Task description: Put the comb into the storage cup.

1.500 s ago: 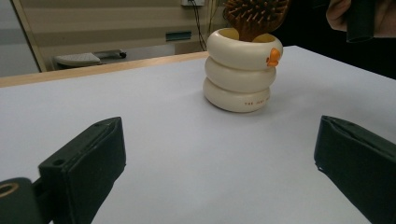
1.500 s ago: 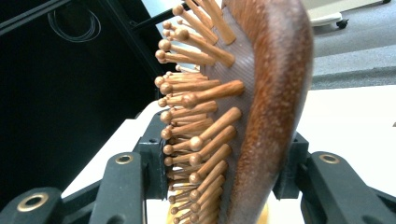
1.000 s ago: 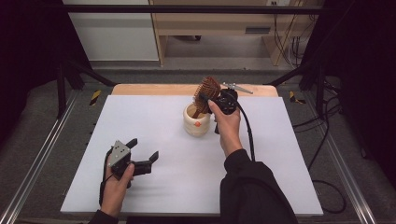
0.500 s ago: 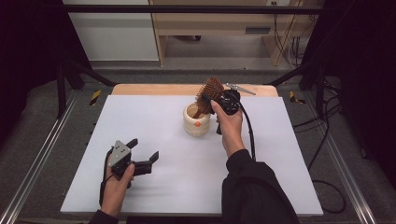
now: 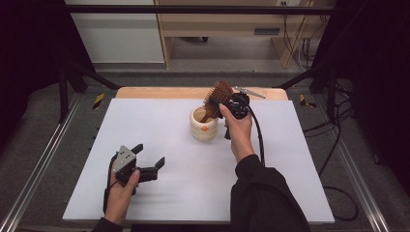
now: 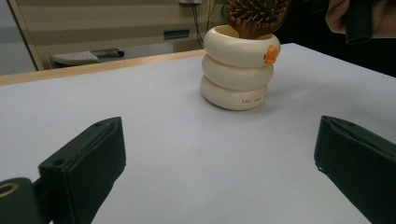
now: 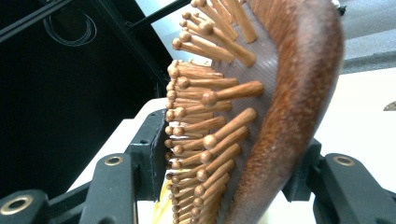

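Note:
A wooden hairbrush (image 5: 218, 94) stands tilted with its handle down in a cream ringed cup (image 5: 204, 126) at the back middle of the white table. My right gripper (image 5: 221, 100) reaches around the brush head from the right. In the right gripper view the brush (image 7: 280, 93) sits between the jaws of my right gripper (image 7: 226, 161), bristles toward the left pad. These jaws have just been opening and look barely clear of the brush. My left gripper (image 5: 150, 154) rests open at the front left. Beyond its jaws (image 6: 219, 163) stand the cup (image 6: 238, 70) and the brush (image 6: 254, 16).
The white table top (image 5: 290, 159) has a wooden strip (image 5: 159, 92) along its far edge, with a thin metal tool (image 5: 250, 92) lying at the back right. A black cable (image 5: 259, 140) trails from the right gripper along the person's forearm.

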Available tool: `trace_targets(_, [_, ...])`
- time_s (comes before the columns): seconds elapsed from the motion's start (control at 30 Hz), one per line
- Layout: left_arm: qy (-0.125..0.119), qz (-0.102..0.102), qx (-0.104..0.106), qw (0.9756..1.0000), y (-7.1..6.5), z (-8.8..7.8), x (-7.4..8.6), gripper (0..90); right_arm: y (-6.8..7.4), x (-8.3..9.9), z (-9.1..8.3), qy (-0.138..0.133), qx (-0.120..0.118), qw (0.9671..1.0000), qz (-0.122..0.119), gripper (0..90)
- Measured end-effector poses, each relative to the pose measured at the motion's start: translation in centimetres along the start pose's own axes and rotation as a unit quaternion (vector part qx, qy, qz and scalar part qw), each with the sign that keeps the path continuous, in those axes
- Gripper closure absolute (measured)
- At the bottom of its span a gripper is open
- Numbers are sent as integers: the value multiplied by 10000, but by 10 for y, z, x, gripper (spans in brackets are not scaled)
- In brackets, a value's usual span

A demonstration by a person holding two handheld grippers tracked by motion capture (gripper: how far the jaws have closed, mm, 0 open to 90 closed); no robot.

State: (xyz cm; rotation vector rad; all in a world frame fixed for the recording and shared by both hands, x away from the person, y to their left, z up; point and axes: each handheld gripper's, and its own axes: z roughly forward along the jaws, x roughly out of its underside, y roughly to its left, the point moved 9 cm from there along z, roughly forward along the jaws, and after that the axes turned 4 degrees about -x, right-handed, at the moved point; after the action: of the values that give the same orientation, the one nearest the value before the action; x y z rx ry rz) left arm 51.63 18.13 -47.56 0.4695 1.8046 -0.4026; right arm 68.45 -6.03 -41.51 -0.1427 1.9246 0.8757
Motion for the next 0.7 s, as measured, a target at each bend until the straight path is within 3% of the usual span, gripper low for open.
trace_targets(0.37, [10, 14, 7, 10000, 0, 0, 0, 23, 2, -2, -1, -5, -14, 10000, -28, 364])
trace_targets(0.7, [12, 24, 7, 10000, -1, 0, 0, 23, 4, -8, -9, -60, 62, 9997, -234, 307])
